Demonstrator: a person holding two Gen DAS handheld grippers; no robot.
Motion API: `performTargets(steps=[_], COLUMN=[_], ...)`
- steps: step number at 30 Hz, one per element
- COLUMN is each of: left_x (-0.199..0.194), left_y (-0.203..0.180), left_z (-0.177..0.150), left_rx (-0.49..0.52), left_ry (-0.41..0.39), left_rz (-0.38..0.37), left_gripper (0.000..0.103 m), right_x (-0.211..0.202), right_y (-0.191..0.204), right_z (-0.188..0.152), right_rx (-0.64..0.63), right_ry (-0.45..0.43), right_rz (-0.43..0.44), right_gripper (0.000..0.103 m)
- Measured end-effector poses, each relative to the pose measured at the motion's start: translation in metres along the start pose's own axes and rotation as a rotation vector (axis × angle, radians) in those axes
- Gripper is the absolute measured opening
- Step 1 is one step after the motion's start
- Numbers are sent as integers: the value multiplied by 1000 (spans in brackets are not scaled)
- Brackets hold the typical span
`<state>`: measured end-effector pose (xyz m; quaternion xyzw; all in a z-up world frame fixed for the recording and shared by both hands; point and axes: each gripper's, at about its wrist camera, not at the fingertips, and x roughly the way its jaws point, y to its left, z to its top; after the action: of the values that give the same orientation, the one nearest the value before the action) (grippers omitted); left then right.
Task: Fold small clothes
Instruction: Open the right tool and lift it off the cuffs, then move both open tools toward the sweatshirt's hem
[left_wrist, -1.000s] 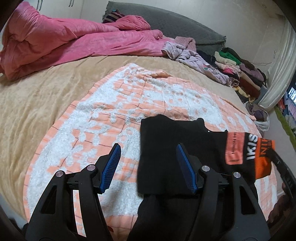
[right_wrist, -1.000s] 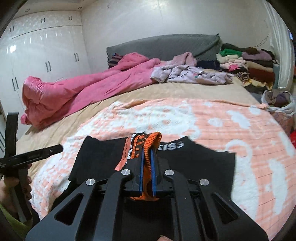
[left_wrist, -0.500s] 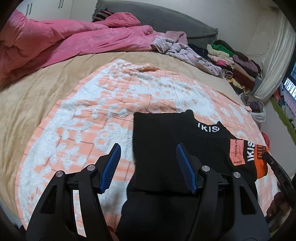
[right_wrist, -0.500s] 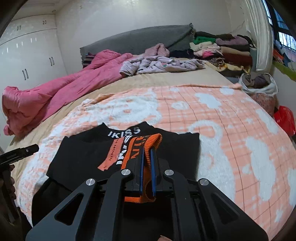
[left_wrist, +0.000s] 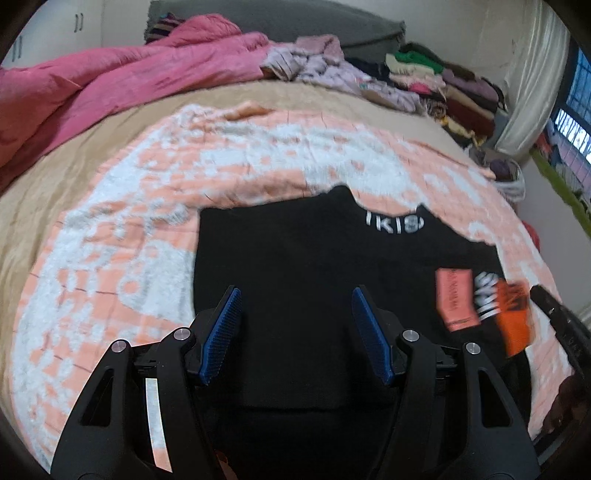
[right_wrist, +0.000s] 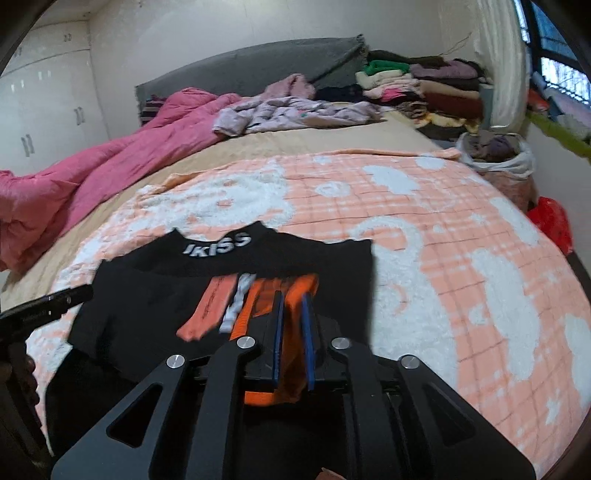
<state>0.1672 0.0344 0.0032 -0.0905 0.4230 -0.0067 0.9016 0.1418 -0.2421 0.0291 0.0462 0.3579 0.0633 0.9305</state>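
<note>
A small black top (left_wrist: 295, 258) with white "IKISS" lettering at the collar lies on the orange and white blanket (left_wrist: 110, 240). It also shows in the right wrist view (right_wrist: 155, 295). My left gripper (left_wrist: 297, 306) is open and empty, hovering over the black body. My right gripper (right_wrist: 291, 306) is shut on the orange cuff (right_wrist: 295, 291) of the sleeve and holds it low over the top's right side. The cuff also shows at the right in the left wrist view (left_wrist: 513, 317).
A pink duvet (left_wrist: 92, 81) lies at the back left of the bed. Loose lilac clothes (right_wrist: 288, 110) and a stack of folded clothes (right_wrist: 417, 81) sit near the grey headboard. A bag of clothes (right_wrist: 498, 155) stands beside the bed on the right.
My right gripper has carried the orange cuff down and inward over the black top, which now lies flatter. My left gripper has shifted right over the garment, still open.
</note>
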Motion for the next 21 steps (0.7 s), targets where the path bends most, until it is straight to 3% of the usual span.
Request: performTargets(steps=[1, 5, 11, 15, 21], left_x=[3, 10, 21, 21, 18], left_y=[-2, -7, -7, -1, 2], left_z=[-2, -10, -21, -25, -29], left_rx=[8, 42, 78, 71, 65], left_ry=[1, 21, 65, 69, 65], left_rz=[0, 0, 14, -4, -19], left_gripper=[54, 54, 54, 54, 54], right_x=[-1, 0, 17, 40, 40], right_y=[-2, 3, 41, 46, 43], right_z=[-2, -13, -32, -45, -43], right_rx=[10, 10, -127, -179, -142], right_ry=[-1, 21, 100, 195, 196], right_rz=[-18, -1, 59, -16, 2], right_gripper=[33, 34, 34, 33, 36])
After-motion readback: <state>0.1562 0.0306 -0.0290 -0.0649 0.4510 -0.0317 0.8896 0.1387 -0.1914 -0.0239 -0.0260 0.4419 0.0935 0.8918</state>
